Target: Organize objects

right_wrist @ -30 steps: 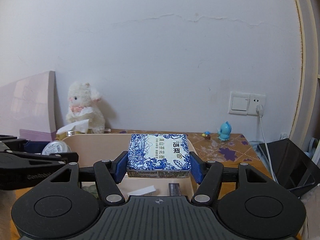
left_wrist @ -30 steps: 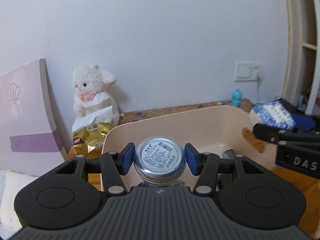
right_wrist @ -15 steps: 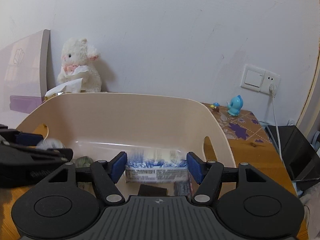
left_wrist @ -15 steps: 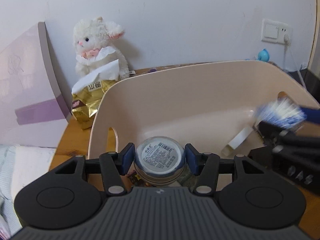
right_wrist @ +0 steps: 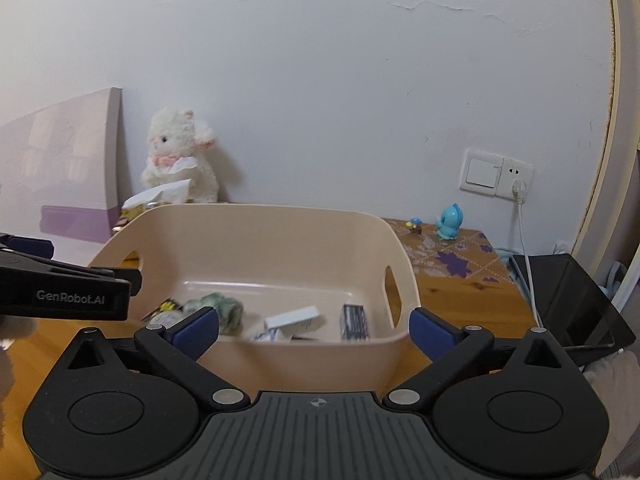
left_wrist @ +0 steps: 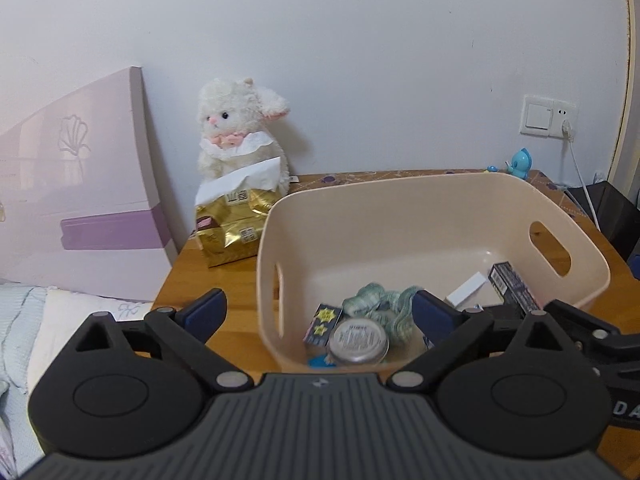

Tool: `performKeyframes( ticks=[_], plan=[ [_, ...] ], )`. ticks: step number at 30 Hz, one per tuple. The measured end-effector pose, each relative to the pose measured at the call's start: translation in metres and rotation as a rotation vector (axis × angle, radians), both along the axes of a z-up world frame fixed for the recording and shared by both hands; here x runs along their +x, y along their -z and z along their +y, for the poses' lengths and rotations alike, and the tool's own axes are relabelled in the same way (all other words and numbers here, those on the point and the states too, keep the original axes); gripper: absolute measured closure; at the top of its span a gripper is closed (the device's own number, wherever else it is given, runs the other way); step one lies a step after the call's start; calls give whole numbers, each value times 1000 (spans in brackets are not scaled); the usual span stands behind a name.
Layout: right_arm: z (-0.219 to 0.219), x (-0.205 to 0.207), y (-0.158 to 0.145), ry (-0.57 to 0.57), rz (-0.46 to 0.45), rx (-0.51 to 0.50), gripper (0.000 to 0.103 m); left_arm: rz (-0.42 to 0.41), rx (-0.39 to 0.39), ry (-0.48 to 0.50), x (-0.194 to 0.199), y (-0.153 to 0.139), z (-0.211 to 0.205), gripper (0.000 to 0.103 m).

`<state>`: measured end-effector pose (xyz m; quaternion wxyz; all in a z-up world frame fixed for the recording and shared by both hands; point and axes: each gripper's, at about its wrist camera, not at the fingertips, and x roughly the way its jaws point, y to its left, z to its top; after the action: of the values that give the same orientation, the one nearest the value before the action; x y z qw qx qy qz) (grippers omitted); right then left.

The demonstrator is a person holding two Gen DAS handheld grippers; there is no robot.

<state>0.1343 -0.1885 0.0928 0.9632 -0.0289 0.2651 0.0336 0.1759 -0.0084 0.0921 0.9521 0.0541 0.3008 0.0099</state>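
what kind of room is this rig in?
Likely a bedroom. A wooden bedside-type table stands next to bedding and a lilac headboard-like panel, with a plush lamb against the wall. Both tools are open over a beige bin.

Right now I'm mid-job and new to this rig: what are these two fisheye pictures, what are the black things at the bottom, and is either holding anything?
No robot arm here: a person carries a two-finger gripper in each hand, with a camera on each looking forward along its fingers. One picture is from the left gripper, the other from the right gripper; the black shapes with blue pads are those tools. Both have their jaws spread wide with nothing between them. Both point at a beige plastic bin on a wooden table. In the bin lie a round silver tin, a green-white cloth, a white box and a dark box. Behind it sit a white plush toy, a gold packet and a small blue figurine.
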Motion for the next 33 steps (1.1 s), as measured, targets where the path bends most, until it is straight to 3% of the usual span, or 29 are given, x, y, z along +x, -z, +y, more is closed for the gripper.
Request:
performKeyframes(
  ticks=[18, 33],
  plan=[
    [-2, -79, 3, -18, 65, 18, 0, -26, 16, -10, -96, -1, -2, 4],
    [-19, -131, 28, -16, 115, 44, 0, -18, -5, -5, -154, 27, -9, 4]
  ],
)
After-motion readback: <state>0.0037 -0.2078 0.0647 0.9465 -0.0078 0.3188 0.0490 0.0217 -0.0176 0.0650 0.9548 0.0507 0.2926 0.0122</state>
